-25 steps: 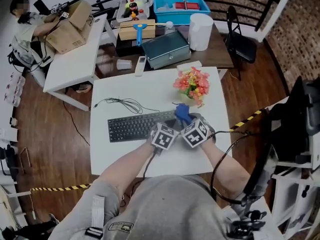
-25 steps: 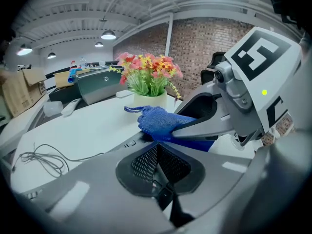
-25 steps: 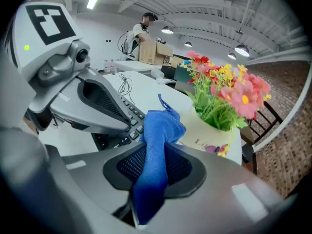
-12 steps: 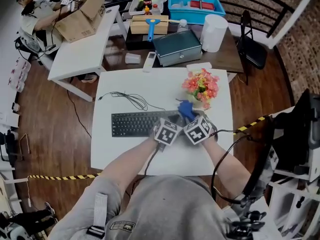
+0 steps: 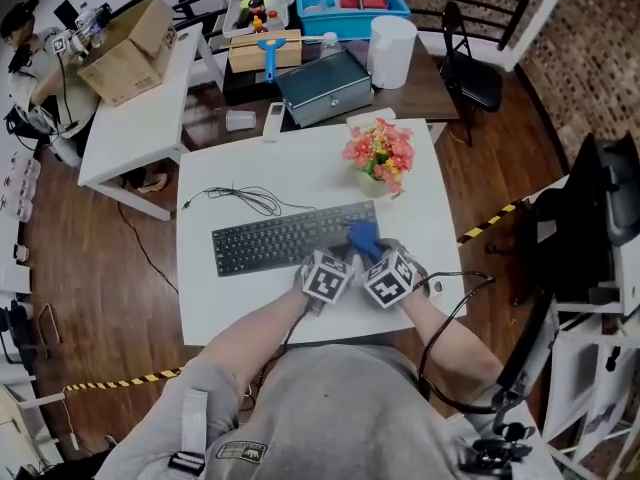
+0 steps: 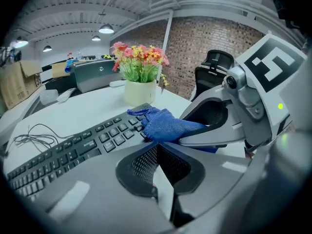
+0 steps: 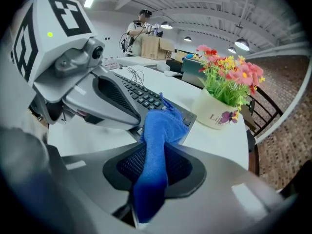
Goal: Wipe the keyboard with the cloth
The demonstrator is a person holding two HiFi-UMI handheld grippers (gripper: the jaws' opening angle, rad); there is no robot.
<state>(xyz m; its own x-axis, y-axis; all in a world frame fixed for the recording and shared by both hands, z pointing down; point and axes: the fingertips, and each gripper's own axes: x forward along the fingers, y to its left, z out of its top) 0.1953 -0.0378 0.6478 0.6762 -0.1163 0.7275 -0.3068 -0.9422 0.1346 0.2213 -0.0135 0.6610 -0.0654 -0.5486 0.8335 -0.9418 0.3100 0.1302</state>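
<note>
A black keyboard [image 5: 280, 240] lies across the white table [image 5: 240, 313]. A blue cloth [image 5: 362, 237] rests on its right end. My right gripper [image 7: 156, 152] is shut on the cloth [image 7: 158, 130], which runs out from between the jaws onto the keys [image 7: 141, 97]. My left gripper [image 6: 156, 147] is shut with nothing between its jaws. It hovers over the keyboard's near edge [image 6: 73, 152], right beside the right gripper [image 6: 219, 126], and the cloth [image 6: 163, 123] lies just ahead of it. In the head view both grippers [image 5: 335, 263] [image 5: 370, 258] sit side by side at the keyboard's right front.
A white pot of flowers [image 5: 378, 158] stands just beyond the keyboard's right end. The keyboard's cable [image 5: 245, 200] lies coiled on the table behind it. A further desk holds a grey case [image 5: 325, 88], a white roll [image 5: 392, 53] and a blue bin [image 5: 345, 3].
Both grippers have drawn back toward me with the cloth, which now lies on the keyboard's right end rather than beyond it. More of the keyboard's right end shows.
</note>
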